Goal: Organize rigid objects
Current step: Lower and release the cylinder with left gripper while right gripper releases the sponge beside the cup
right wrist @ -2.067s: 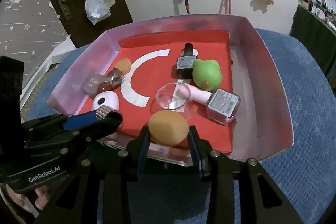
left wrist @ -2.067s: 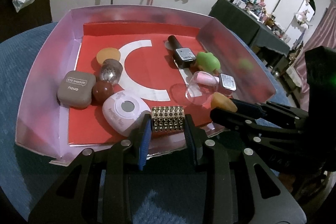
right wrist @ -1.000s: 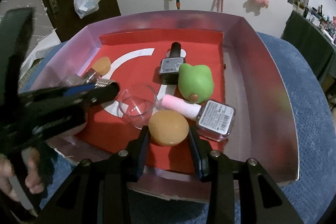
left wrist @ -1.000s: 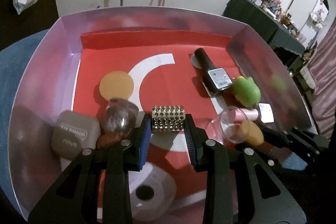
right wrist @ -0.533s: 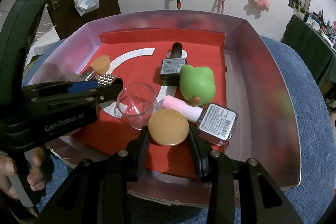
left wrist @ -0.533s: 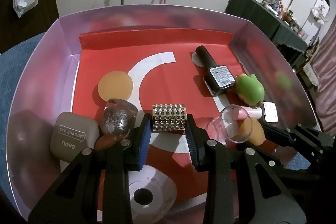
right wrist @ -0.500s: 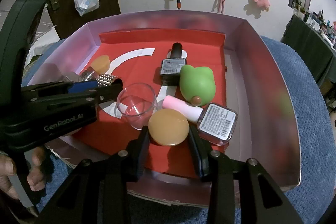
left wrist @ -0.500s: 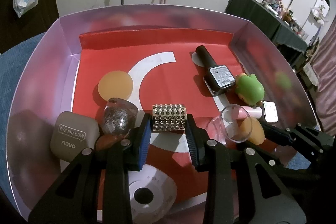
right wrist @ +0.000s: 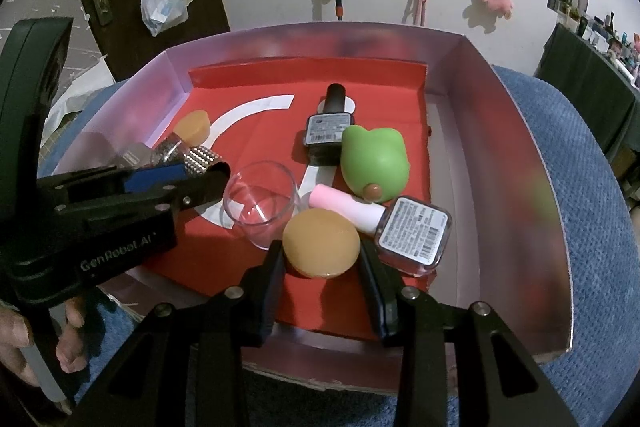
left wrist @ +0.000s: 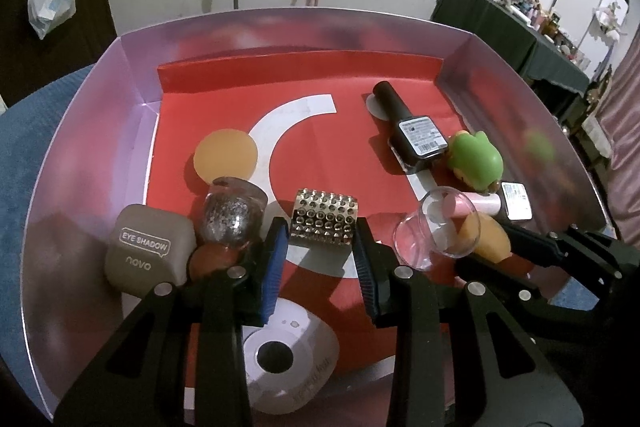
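My left gripper (left wrist: 322, 245) is shut on a gold studded cylinder (left wrist: 324, 223), held low over the red floor of the pink-walled box (left wrist: 132, 75). My right gripper (right wrist: 322, 255) is shut on an orange round soap-like puck (right wrist: 320, 242) near the box's front, beside a clear glass cup (right wrist: 260, 199) and a pink-capped polish bottle (right wrist: 412, 231). In the right wrist view the left gripper (right wrist: 200, 169) comes in from the left with the studded cylinder (right wrist: 200, 159). The right gripper's fingers (left wrist: 540, 247) show at the right of the left wrist view.
Inside the box lie a black polish bottle (left wrist: 416, 131), a green frog toy (left wrist: 476, 159), another orange puck (left wrist: 225, 155), a glitter jar (left wrist: 232, 215), a brown eye-shadow case (left wrist: 148, 247), a dark red ball (left wrist: 212, 255) and a white round-holed case (left wrist: 288, 355). Blue cushion (right wrist: 580, 167) surrounds the box.
Both grippers came forward over the box's front wall with their objects. In the last half second nothing has visibly moved.
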A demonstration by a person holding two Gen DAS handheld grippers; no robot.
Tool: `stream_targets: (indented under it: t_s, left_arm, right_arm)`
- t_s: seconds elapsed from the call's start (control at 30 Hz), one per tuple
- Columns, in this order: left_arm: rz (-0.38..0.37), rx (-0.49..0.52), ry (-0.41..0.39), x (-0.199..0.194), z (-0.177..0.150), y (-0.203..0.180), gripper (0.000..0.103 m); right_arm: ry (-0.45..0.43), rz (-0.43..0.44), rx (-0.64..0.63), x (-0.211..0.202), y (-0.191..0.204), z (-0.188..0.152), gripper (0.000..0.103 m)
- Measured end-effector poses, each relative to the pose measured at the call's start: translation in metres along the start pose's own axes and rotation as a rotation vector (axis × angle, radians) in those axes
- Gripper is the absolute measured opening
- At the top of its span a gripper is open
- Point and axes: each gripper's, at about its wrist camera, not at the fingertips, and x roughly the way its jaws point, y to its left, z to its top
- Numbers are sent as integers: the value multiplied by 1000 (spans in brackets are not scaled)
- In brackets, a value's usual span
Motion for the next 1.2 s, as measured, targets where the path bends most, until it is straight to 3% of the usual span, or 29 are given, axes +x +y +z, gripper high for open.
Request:
stream_targets:
  t_s: [0.27, 0.3, 0.37, 0.4, 0.97, 1.2]
  left_arm:
    - [2, -3, -42, -16, -5, 0, 32]
    - [4, -3, -45, -18, -7, 0, 36]
    - [-5, -5, -62, -25, -10, -1, 64]
    - [-9, -4, -73, -28, -11, 0, 66]
    - [71, -6, -180, -72, -39, 3, 81]
    - [63, -21, -197, -77, -53, 6, 85]
  right_arm:
    - [-21, 7, 1, -7, 1, -3, 45]
    - [-24, 7, 1, -9, 1, -4, 45]
    - [-36, 9, 2, -13, 2, -5, 47]
    - [-42, 10, 4, -16, 2, -5, 51]
    - [-186, -30, 39, -54, 6, -20, 76]
    - [-221, -88, 88, -56, 3, -29, 77]
